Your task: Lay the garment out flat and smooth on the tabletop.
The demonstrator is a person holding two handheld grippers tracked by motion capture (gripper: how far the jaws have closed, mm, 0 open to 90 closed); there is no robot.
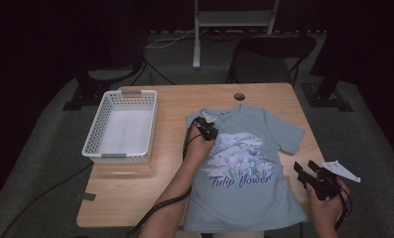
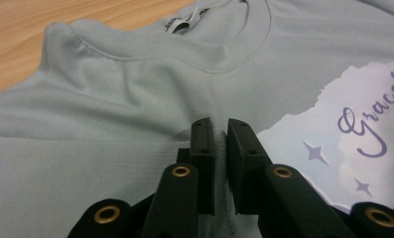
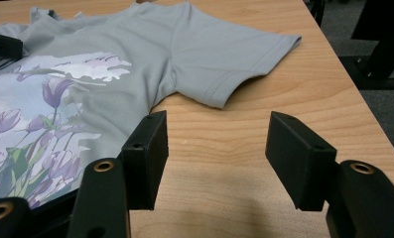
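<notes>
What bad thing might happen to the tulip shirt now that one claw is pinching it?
The left claw has pinched only a thin ridge of the T-shirt near the collar, so the fabric could slip out when lifted. The right claw is open over bare table beside the shirt, so one-sided pulling might drag or bunch the shirt. One sleeve lies close to the table's edge and could slide off.

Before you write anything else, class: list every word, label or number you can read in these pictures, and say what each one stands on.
"Tulip flower": purple script across the lower front of the T-shirt, high view.
"Gracel": purple script cut off at the picture's edge, on the white print of the shirt, left gripper view.
Neck label inside the collar: print too small to read.
</notes>
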